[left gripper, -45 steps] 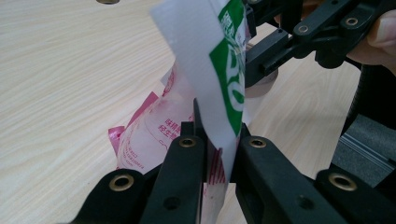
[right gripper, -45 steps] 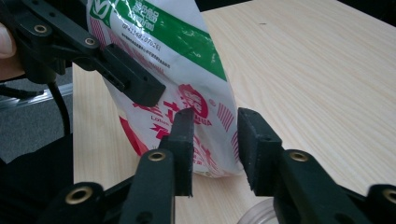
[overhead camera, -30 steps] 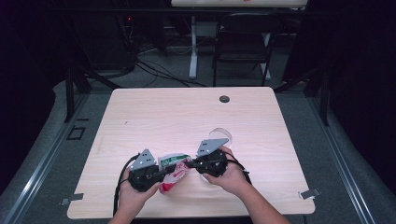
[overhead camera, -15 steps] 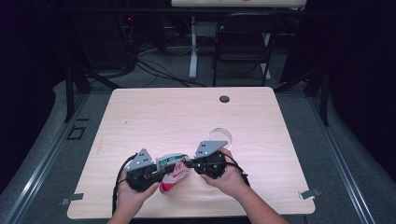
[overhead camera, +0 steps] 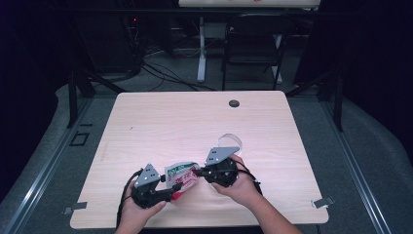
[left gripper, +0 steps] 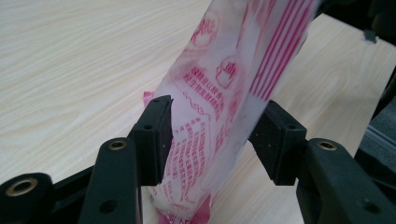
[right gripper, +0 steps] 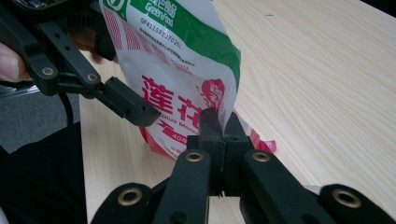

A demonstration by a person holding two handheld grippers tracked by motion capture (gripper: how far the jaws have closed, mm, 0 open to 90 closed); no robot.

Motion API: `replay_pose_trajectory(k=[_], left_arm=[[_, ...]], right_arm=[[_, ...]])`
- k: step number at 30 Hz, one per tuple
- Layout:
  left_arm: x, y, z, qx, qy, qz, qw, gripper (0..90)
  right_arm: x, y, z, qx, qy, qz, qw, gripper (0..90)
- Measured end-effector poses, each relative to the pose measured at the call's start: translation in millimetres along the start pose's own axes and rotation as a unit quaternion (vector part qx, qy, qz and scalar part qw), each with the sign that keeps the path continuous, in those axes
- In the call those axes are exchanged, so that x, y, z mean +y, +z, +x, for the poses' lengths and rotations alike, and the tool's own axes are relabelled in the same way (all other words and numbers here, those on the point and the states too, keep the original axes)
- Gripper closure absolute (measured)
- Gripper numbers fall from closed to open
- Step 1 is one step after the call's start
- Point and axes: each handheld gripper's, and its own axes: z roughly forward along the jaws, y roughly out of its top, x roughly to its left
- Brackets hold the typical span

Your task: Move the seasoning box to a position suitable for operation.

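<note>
A white, green and red snack bag (overhead camera: 181, 176) stands near the table's front edge between both grippers. My right gripper (overhead camera: 197, 171) is shut on the bag's side edge; in the right gripper view its jaws (right gripper: 223, 123) pinch the bag (right gripper: 182, 60) low down. My left gripper (overhead camera: 175, 187) sits at the bag's lower left. Its jaws have just been opening, and in the left gripper view they (left gripper: 215, 135) stand apart with the bag (left gripper: 219, 84) between them, not squeezed. One left finger (right gripper: 126, 105) shows beside the bag in the right gripper view.
The wooden table (overhead camera: 195, 122) has a round clear object (overhead camera: 229, 142) just behind my right hand and a dark grommet (overhead camera: 234, 103) near its far edge. A chair (overhead camera: 253, 44) and cables lie beyond the table.
The left gripper's jaws have spread apart off the bag's lower end. The right gripper keeps its hold, and the bag has stayed in place.
</note>
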Motion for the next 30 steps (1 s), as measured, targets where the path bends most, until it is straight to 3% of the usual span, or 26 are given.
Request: replay_pose_trajectory(k=[7,20,30], left_arm=[[-5.6,7.8,3.1,0.009,-0.012,0.01,0.9998,44.4],[-14.4,26.4,6.1,0.025,-0.006,0.035,0.9991,38.5],[-21.2,38.9,5.4,0.041,-0.016,0.036,0.9984,32.4]], right_arm=[[-2.1,-1.3,0.3,-0.003,-0.003,0.0,1.0,90.0],[-5.3,-3.8,0.7,-0.003,-0.003,0.004,1.0,90.0],[-6.4,-4.6,0.3,-0.001,-0.002,0.002,1.0,90.0]])
